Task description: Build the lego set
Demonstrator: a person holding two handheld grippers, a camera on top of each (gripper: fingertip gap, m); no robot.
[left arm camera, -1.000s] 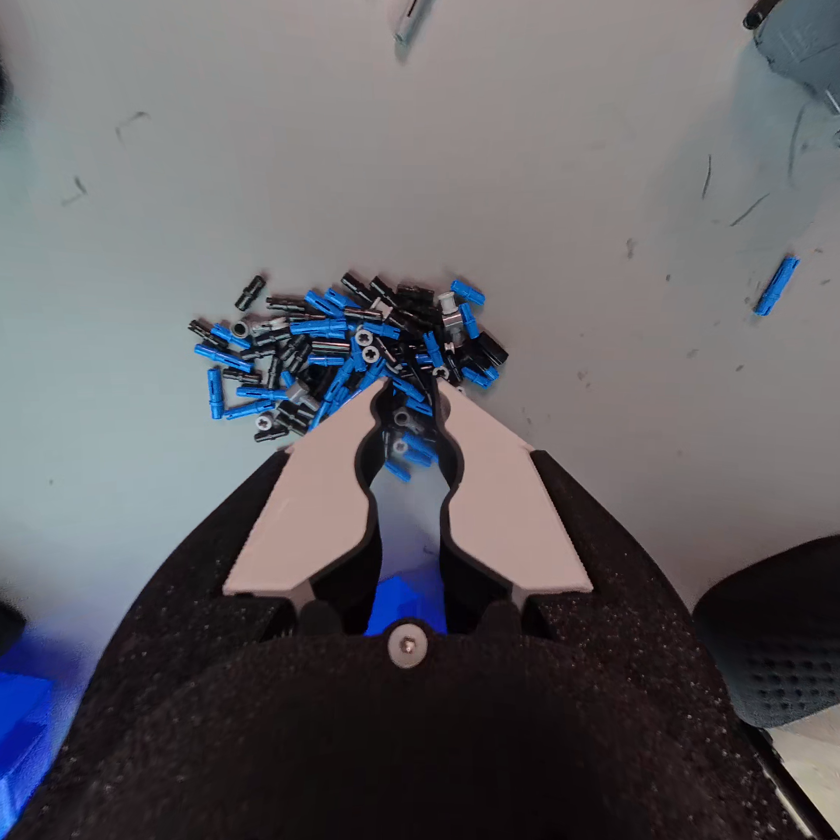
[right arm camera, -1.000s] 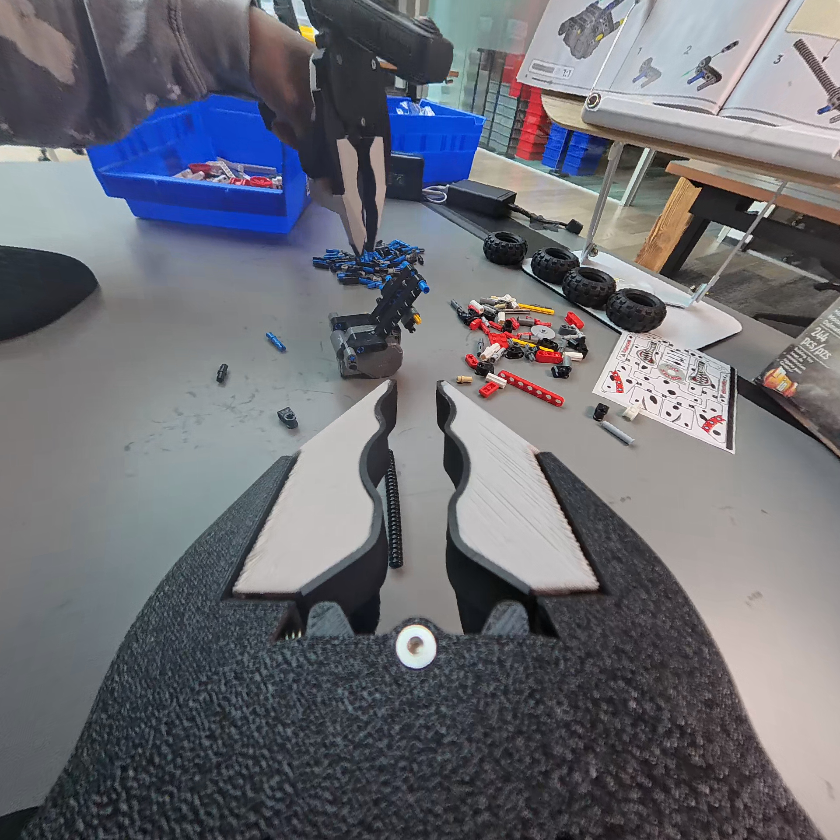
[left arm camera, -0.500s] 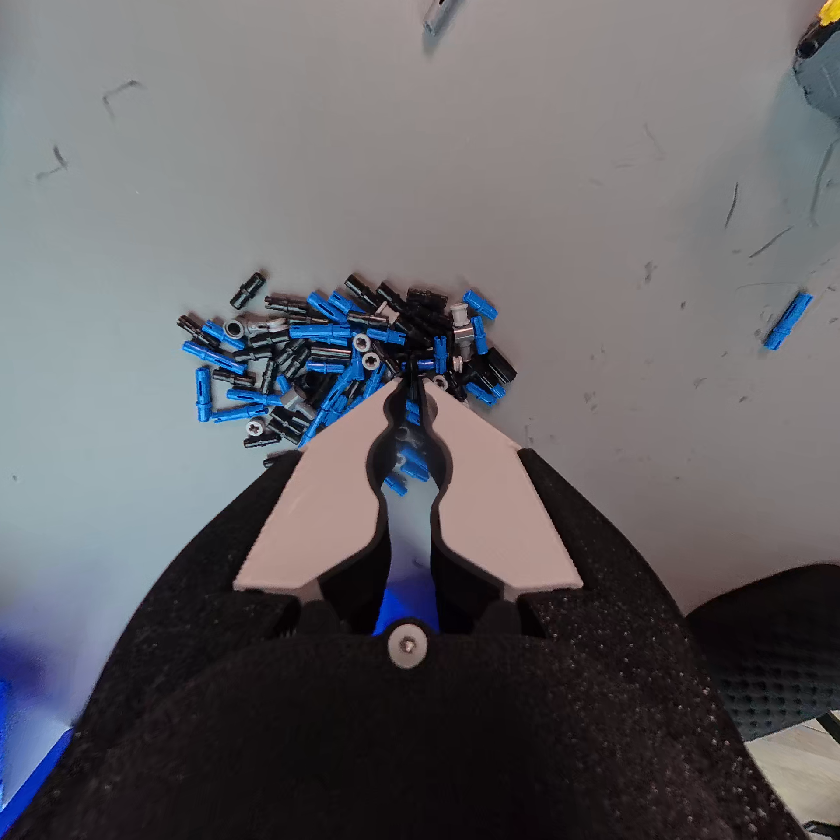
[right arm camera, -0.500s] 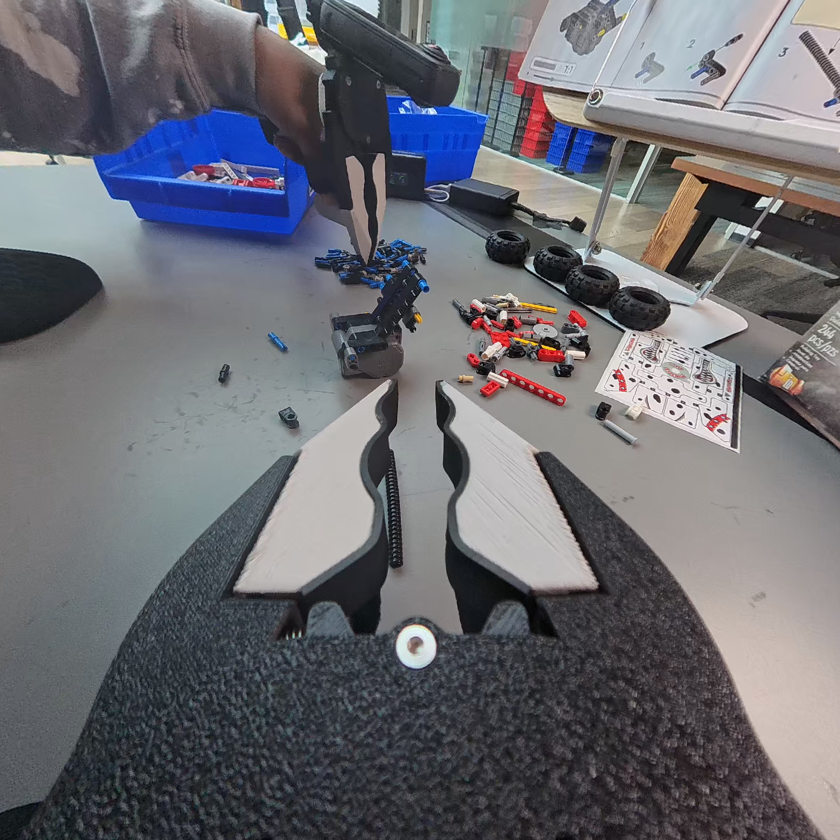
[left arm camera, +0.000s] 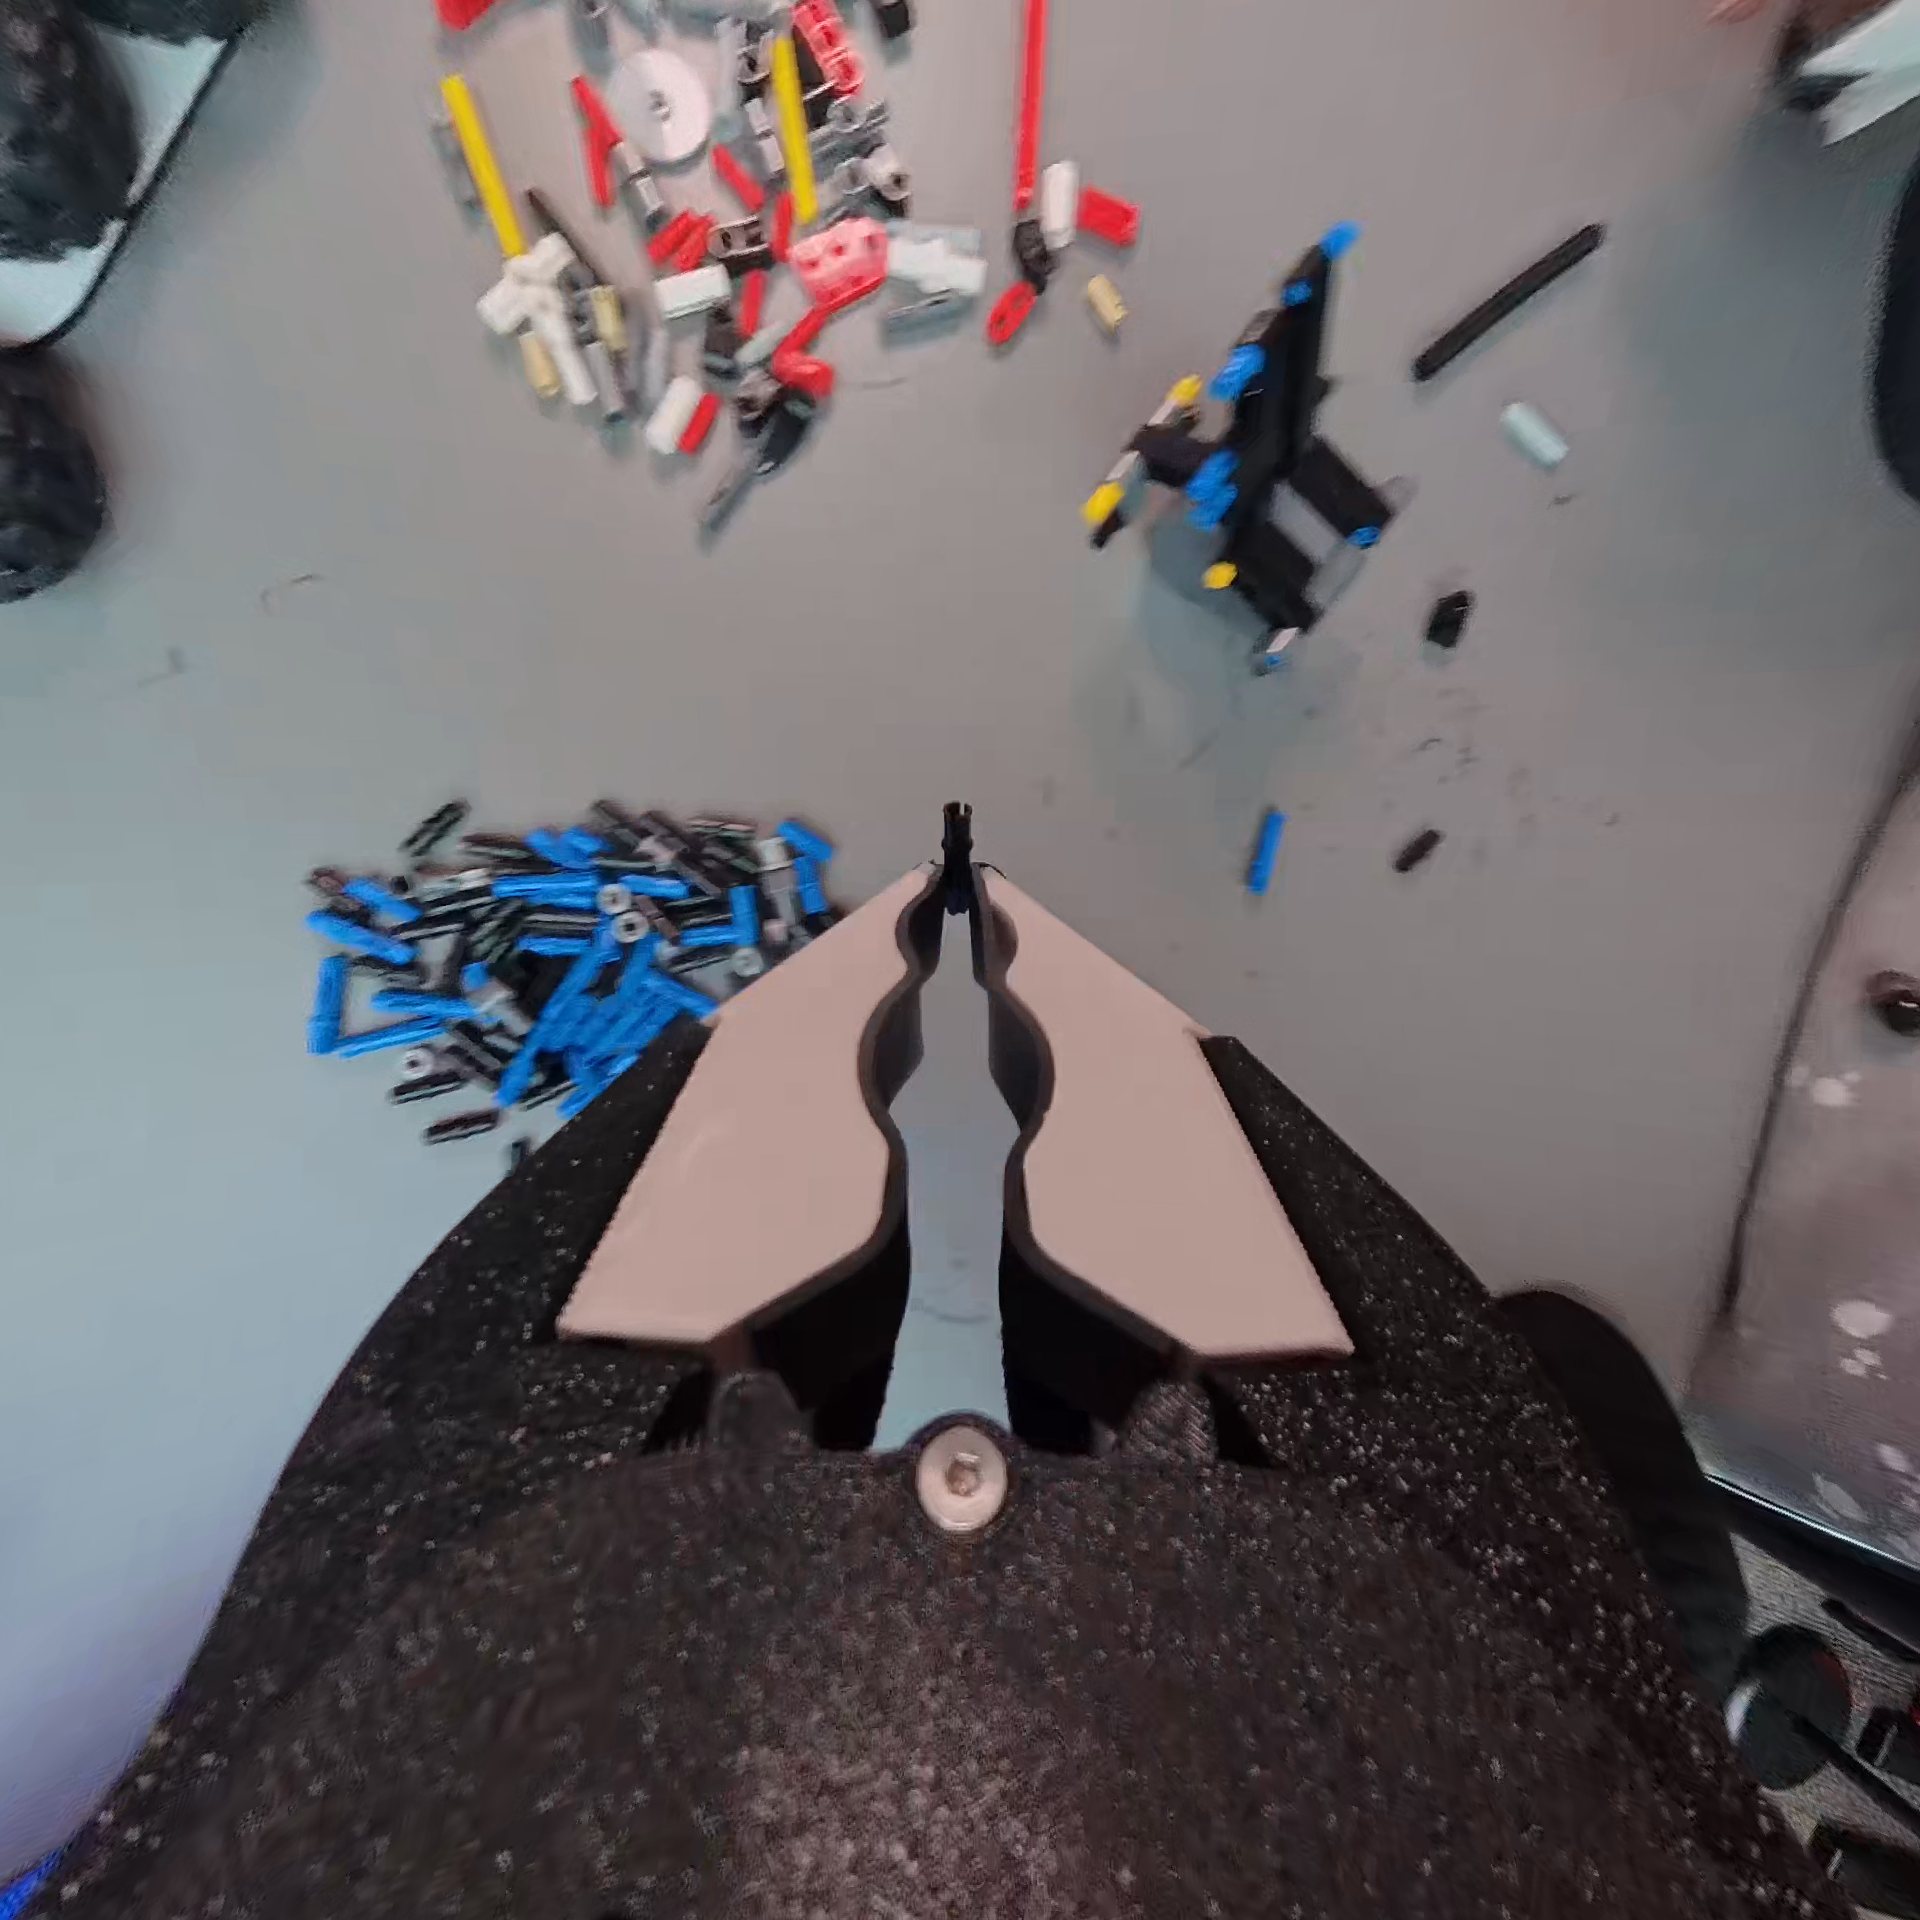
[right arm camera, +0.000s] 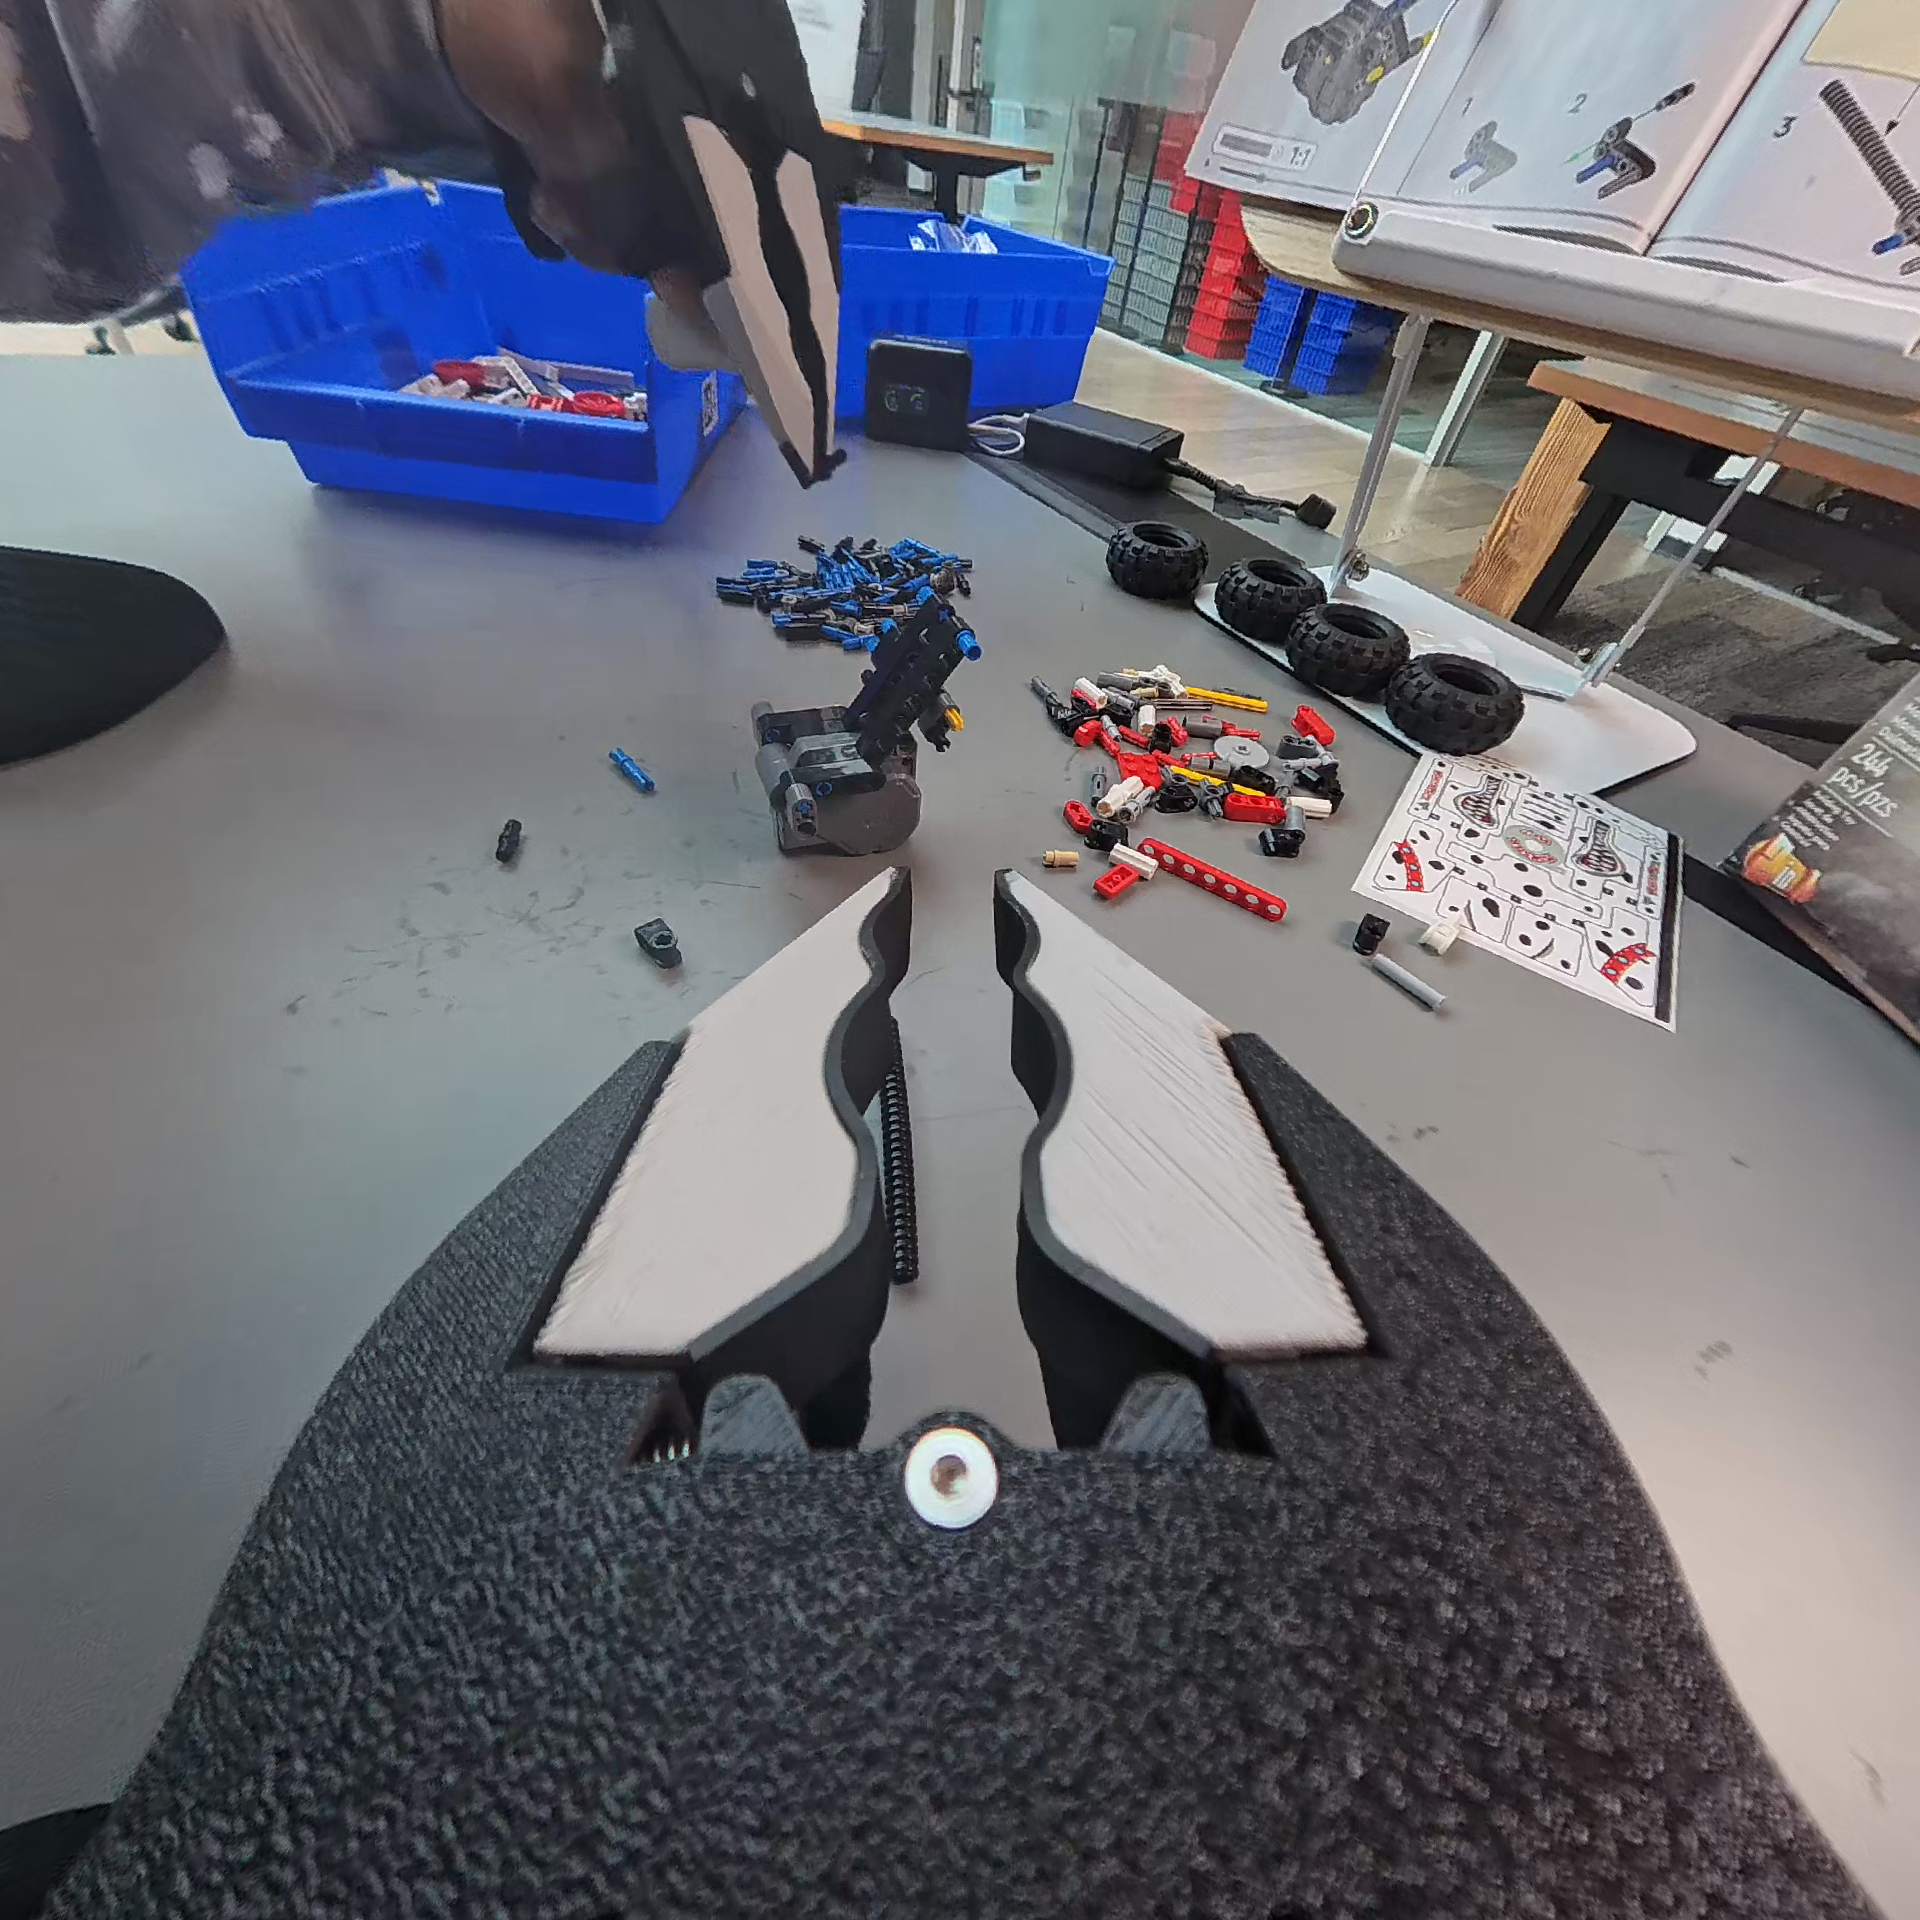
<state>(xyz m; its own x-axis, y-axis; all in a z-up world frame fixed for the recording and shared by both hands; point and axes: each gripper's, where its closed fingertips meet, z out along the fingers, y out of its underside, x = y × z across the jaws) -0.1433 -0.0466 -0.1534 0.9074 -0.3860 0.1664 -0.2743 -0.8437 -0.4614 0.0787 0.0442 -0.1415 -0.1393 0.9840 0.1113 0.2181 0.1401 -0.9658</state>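
My left gripper is shut on a small black pin that sticks out past its tips. It hangs in the air to the right of the pile of blue and black pins. The same gripper shows in the right wrist view, raised above the pile. The part-built grey and black model stands on the table; it also shows in the left wrist view. My right gripper is open and empty, low over the table just in front of the model. A black ribbed spring-like rod lies between its fingers.
A heap of red, white and yellow parts lies right of the model, with a sticker sheet and four tyres beyond. Blue bins stand at the back left. An instruction booklet is propped at upper right. Loose pins lie left.
My left gripper closed on a black pin in the pile, then lifted it up and swung right, away from the pile. My right gripper has stayed in place.
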